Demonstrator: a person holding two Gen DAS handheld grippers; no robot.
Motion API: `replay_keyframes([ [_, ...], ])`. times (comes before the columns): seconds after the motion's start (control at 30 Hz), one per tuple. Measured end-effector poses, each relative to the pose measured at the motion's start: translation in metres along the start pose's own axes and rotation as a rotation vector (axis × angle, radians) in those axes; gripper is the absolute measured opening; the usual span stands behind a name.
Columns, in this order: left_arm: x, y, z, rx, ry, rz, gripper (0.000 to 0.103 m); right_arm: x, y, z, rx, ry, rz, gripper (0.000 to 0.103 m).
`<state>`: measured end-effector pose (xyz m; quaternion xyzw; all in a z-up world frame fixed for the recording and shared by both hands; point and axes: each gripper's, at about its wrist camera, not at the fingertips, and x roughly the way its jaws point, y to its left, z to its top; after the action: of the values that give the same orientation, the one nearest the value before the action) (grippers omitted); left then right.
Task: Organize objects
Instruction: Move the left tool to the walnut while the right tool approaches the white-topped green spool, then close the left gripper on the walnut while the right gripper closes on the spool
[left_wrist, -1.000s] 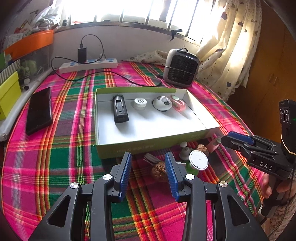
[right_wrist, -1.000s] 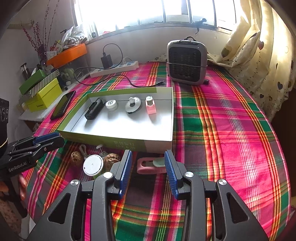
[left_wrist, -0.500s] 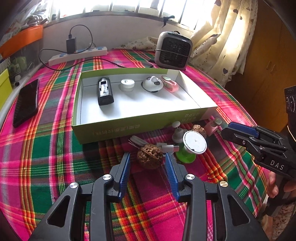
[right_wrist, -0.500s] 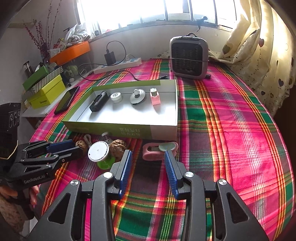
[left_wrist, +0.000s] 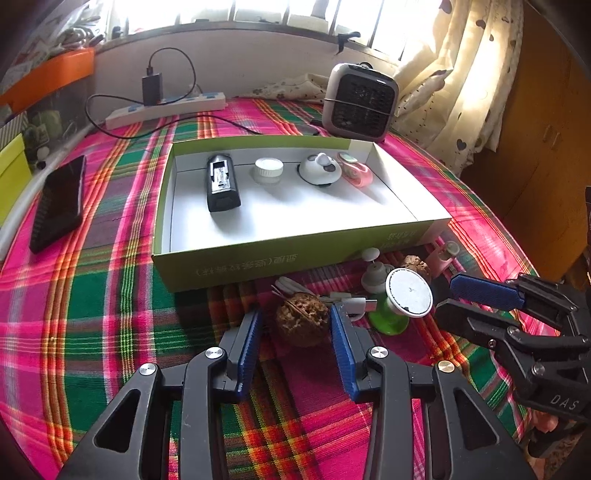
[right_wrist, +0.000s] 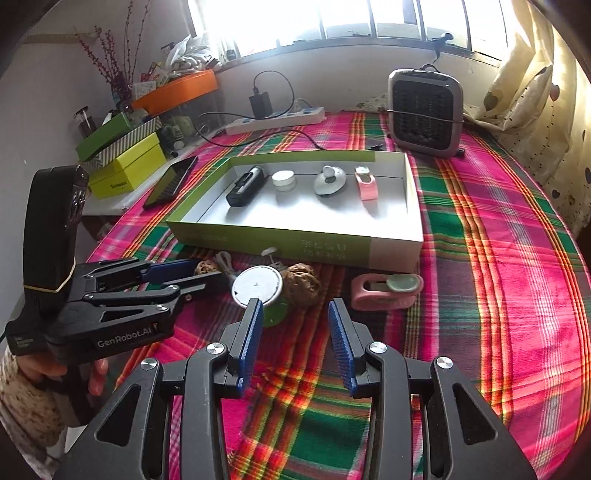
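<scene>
A shallow green-and-white box (left_wrist: 258, 264) (right_wrist: 280, 242) holds a black device (left_wrist: 221, 182), a white jar (left_wrist: 268, 170), a white round gadget (left_wrist: 320, 170) and a pink item (left_wrist: 356, 170). In front of it lie a walnut (left_wrist: 303, 319), a second walnut (left_wrist: 415, 264), a green stand with a white disc (left_wrist: 408, 291) (right_wrist: 257, 286), a white cable (left_wrist: 347, 299) and a pink holder (right_wrist: 384, 291). My left gripper (left_wrist: 295, 332) is open with the walnut between its fingers. My right gripper (right_wrist: 295, 325) is open and empty, just before the disc and a walnut (right_wrist: 301, 284).
A black phone (left_wrist: 59, 201) lies left of the box. A grey heater (left_wrist: 360, 101), a power strip (left_wrist: 166, 109) with a charger and cable stand at the back. Yellow and green boxes (right_wrist: 125, 166) sit at the far left. The curtain hangs at the right.
My left gripper has moved forward so the walnut now sits between its fingers. My right gripper has moved closer to the disc and walnut. Both stay open.
</scene>
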<state>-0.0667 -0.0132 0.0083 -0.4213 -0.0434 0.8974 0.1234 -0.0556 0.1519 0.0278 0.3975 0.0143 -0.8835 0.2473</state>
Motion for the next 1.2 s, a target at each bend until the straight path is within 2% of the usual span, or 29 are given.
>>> replay_keyframes([
  [0.23, -0.004, 0.011, -0.003, -0.021, -0.005, 0.014, 0.033, 0.01, 0.017, 0.002, -0.036, 0.015, 0.039, 0.038],
  [0.53, -0.004, 0.015, -0.002, -0.028, -0.003, -0.004, 0.033, 0.021, 0.022, 0.008, -0.046, 0.019, 0.014, 0.039],
  [0.6, -0.004, 0.015, -0.001, -0.031, 0.0, -0.014, 0.033, 0.025, 0.022, 0.009, -0.044, 0.026, 0.008, 0.047],
  [0.63, -0.003, 0.015, -0.001, -0.032, 0.001, -0.019, 0.033, 0.026, 0.023, 0.009, -0.044, 0.029, 0.006, 0.047],
  [1.2, -0.001, 0.015, 0.003, -0.03, 0.003, -0.015, 0.031, 0.034, 0.017, 0.011, -0.006, 0.025, -0.002, 0.047],
])
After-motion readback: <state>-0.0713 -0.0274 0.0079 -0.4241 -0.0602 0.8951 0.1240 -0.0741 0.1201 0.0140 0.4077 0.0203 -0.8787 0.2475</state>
